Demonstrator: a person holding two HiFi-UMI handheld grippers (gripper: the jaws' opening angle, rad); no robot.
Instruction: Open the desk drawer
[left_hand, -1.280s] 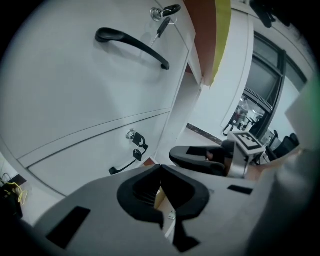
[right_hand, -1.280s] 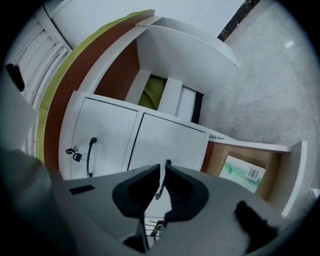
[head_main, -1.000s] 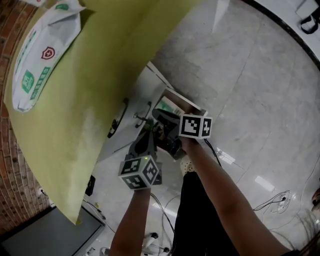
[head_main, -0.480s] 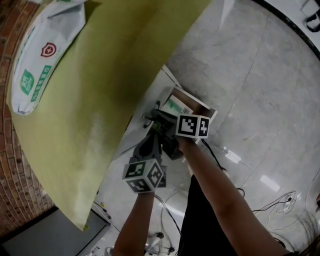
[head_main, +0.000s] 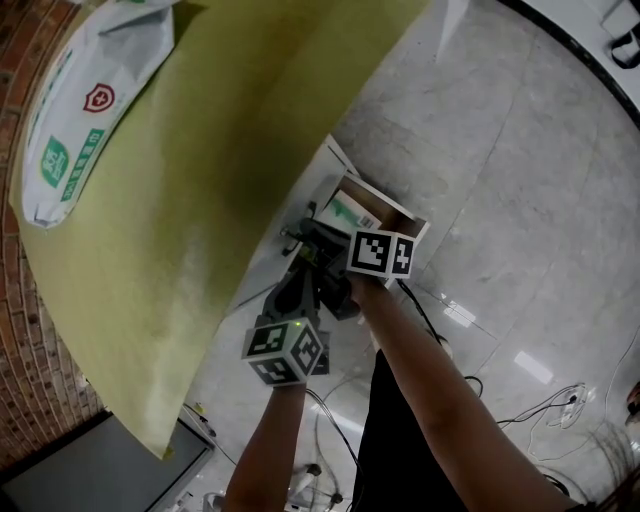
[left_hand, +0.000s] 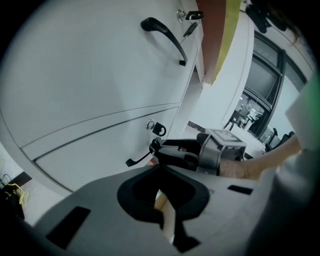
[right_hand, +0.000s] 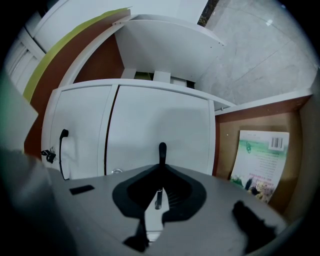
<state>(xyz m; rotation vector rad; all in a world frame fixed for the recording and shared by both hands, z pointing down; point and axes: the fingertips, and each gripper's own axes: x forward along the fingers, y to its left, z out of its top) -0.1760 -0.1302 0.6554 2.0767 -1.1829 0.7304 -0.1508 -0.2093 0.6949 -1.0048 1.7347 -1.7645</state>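
In the head view, the right gripper reached in under the desk toward the white drawer fronts. Beside it stood an open drawer with a book inside. The left gripper hung just below the right one.

In the left gripper view, that tool's jaws were together on nothing. The right gripper's tips sat on the handle of the middle drawer.

In the right gripper view, its jaws had just been closing and pinched the handle between them. That front lay flush with the top drawer, so the middle drawer looked closed. The grip seemed made and the pull not yet begun.
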